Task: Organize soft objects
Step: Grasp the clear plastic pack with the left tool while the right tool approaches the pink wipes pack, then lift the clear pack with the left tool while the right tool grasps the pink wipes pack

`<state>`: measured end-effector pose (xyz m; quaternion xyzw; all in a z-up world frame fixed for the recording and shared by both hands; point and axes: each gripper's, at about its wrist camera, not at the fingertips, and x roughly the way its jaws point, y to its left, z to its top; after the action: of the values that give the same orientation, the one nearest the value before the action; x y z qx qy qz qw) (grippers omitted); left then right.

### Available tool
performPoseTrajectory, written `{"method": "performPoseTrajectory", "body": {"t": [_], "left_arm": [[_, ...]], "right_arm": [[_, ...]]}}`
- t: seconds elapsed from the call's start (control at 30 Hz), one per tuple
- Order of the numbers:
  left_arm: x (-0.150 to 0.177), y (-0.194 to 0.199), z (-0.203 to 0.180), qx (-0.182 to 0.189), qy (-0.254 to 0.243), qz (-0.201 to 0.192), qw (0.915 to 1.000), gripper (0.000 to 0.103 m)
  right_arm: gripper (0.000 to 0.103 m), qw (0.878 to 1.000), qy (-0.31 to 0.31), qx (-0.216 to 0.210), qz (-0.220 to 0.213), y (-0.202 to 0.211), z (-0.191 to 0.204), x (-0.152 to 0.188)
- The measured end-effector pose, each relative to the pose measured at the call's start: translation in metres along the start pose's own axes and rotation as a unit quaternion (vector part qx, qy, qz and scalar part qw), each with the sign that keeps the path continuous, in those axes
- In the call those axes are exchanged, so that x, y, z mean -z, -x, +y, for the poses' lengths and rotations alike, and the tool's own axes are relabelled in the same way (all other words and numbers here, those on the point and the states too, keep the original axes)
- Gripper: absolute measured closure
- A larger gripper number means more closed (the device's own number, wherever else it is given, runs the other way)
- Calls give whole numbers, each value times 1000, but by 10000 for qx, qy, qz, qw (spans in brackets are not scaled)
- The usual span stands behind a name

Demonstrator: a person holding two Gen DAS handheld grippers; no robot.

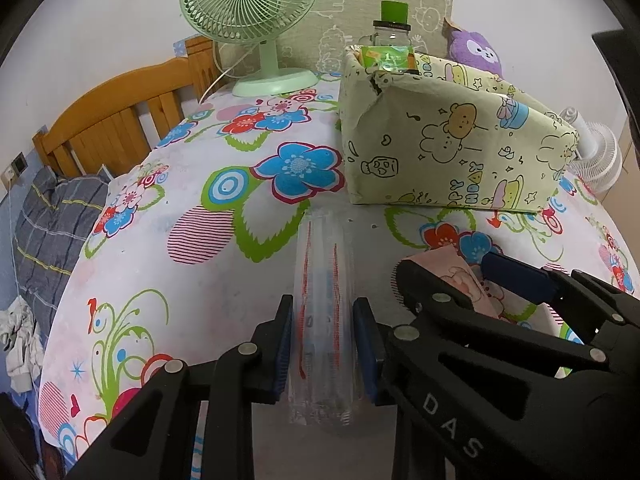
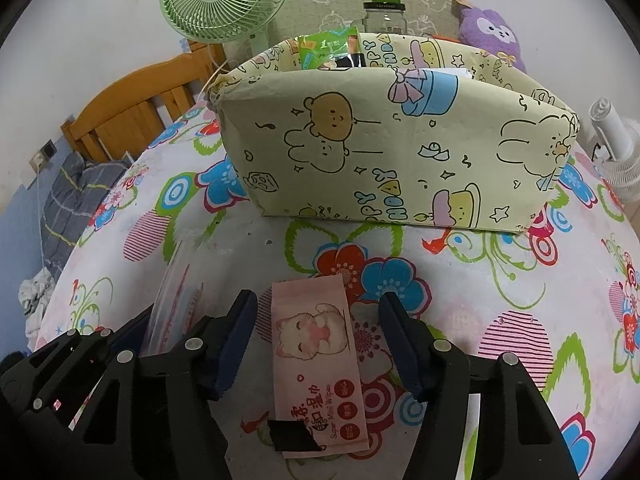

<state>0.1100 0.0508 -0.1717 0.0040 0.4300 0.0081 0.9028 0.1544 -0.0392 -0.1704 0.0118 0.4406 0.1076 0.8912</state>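
Black linkage arms of the left gripper (image 1: pixel 324 344) fill the near edge of its view, angled downward; its blue pads are closed on a clear plastic pouch (image 1: pixel 323 320) with red markings, which lies lengthwise on the flowered tablecloth (image 1: pixel 192 216) toward the near edge. Beside it to the right, the right gripper (image 2: pixel 318 344) is angled downward likewise, its jaws apart and straddling a pink wet-wipes pack (image 2: pixel 316 364) that lies flat on the cloth; the pads do not touch the pack. Farther back on the surface stands a cartoon-printed fabric bin (image 2: pixel 400 152), holding a green packet (image 2: pixel 328 50). Behind the bin: a green desk fan (image 1: pixel 248 12) at the far left, a glass jar with green cap (image 1: pixel 391 26), and a purple plush toy (image 2: pixel 492 36). Beyond the left edge, a wooden bed frame (image 1: pixel 116 120) with grey bedding; beyond the right edge, a white fan (image 2: pixel 616 148).
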Motion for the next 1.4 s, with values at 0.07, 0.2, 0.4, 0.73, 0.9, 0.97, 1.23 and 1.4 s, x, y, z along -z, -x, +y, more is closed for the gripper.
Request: {"method": "performPoseTrajectory", "body": {"t": [0.07,0.2,0.4,0.73,0.9,0.97,1.23,1.4], "left_arm": [[0,0,-1,-15,-6,2,10000,75],[0,0,-2,-8,-8,8,10000,75],[3,3,-4,91,28,33,9999,75],[8,10,-8,230,54,55,9997,75],[9,15,-12,252,42,9,9997,77],[10,16,-12,264,42,8,9996,77],[14,21,-13,221,44,-33,9997,77],[17,21,-10,187,3,-19,9998,77]], "right_arm": [[41,10000,-10,20,-3,0,-1,0],[46,10000,-13,25,2,1,-2,0],[56,10000,3,-12,42,4,-4,3],[67,10000,-8,-16,76,11,-6,9],[80,10000,-22,35,-9,20,-10,11],[81,10000,-30,31,-6,20,-10,12],[83,10000,-51,-26,-60,26,-10,16],[69,9998,-165,-78,105,22,-11,17]]}}
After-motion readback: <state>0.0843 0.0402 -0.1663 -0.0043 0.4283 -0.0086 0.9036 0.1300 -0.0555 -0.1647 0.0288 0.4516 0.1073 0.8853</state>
